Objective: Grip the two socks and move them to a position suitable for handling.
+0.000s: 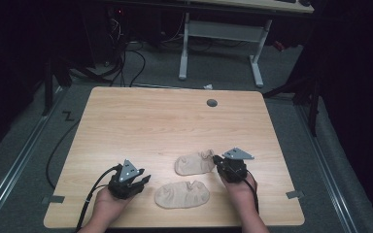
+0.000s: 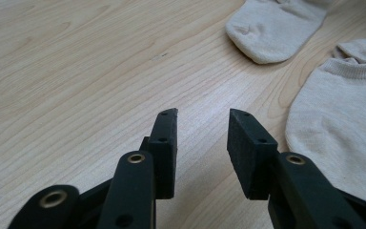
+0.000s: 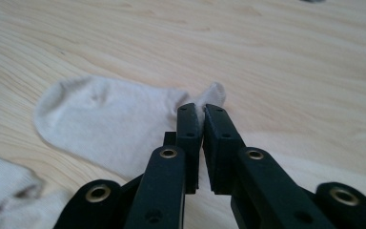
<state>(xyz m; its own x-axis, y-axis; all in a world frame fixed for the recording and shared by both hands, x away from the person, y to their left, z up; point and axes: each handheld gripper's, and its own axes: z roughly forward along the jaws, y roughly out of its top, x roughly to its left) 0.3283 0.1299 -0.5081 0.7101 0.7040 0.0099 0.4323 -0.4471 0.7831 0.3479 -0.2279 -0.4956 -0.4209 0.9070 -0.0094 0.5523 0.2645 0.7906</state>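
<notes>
Pinching the cuff of the far sock (image 3: 119,126), the right gripper (image 3: 203,110) has its jaws nearly together, with a thin fold of cloth between the pads; only a slit of light shows there. No earlier picture to compare. In the high view the same gripper (image 1: 219,160) sits at that sock's (image 1: 194,164) right end, the toe pointing away to its left.

Left gripper (image 2: 202,119): jaws released, a clear gap between the pads, bare wood under them, nothing held. In the high view it (image 1: 143,179) rests near the front edge of the table (image 1: 141,121).

Count: two socks, both beige, both flat. The near sock (image 1: 182,194) lies just right of the left jaws, apart from them; in the left gripper view its cuff (image 2: 352,67) faces up the frame, with the far sock's toe (image 2: 271,33) beyond it. The two socks lie close but apart, a strip of wood between them.

Count: two grippers, one in each hand.

Room: ahead of both sets of jaws the tabletop is open wood as far as a grey grommet (image 1: 211,103) near the back edge. Behind the jaws, the front edge is close. Left and right edges are well apart from either gripper.
</notes>
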